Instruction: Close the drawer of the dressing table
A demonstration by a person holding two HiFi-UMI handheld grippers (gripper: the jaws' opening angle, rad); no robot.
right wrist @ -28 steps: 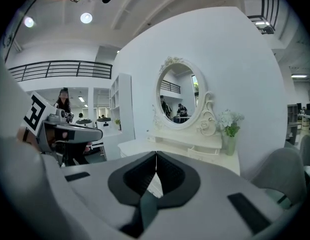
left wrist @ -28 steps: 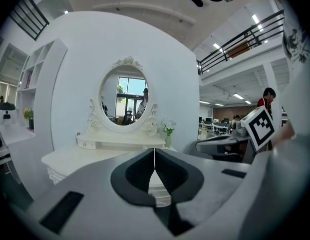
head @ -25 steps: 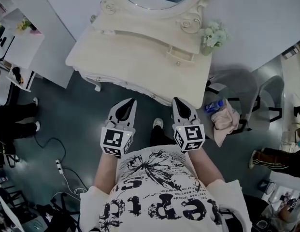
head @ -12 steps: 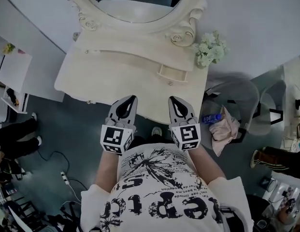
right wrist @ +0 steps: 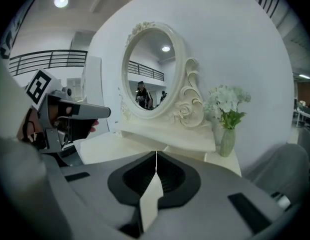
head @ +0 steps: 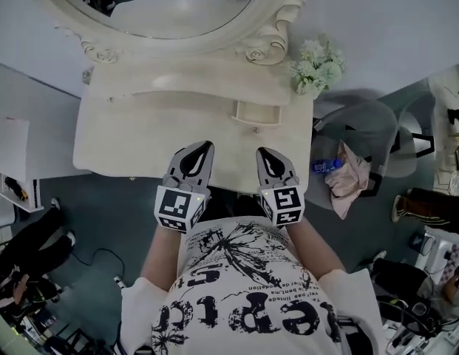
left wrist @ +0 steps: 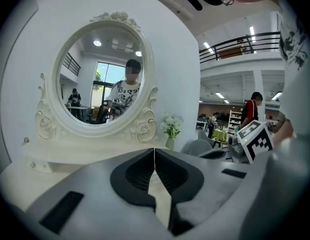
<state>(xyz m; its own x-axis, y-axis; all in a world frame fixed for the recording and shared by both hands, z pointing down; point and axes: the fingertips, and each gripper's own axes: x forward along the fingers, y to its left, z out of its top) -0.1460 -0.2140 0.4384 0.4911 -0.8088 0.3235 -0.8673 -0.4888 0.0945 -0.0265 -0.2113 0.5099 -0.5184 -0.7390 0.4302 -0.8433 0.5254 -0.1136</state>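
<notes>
The cream dressing table (head: 140, 143) stands in front of me under its oval mirror (head: 177, 6). A small drawer (head: 255, 115) sticks out of the raised shelf at the right, its knob facing me. My left gripper (head: 205, 147) and right gripper (head: 264, 153) hover side by side over the table's front edge, both shut with nothing held. The drawer lies a short way beyond the right gripper's tip. In the right gripper view the drawer (right wrist: 187, 150) shows just past the shut jaws (right wrist: 156, 155). The left gripper (left wrist: 154, 151) points at the mirror base.
A vase of white flowers (head: 315, 65) stands on the table's far right corner. Right of the table are a grey chair (head: 362, 132), a plastic bottle (head: 327, 165) and a pink cloth (head: 347, 183). A white cabinet (head: 7, 150) is at the left.
I have stepped closer to the dressing table. Both grippers, formerly over the floor short of it, now reach over its front edge. They stay shut.
</notes>
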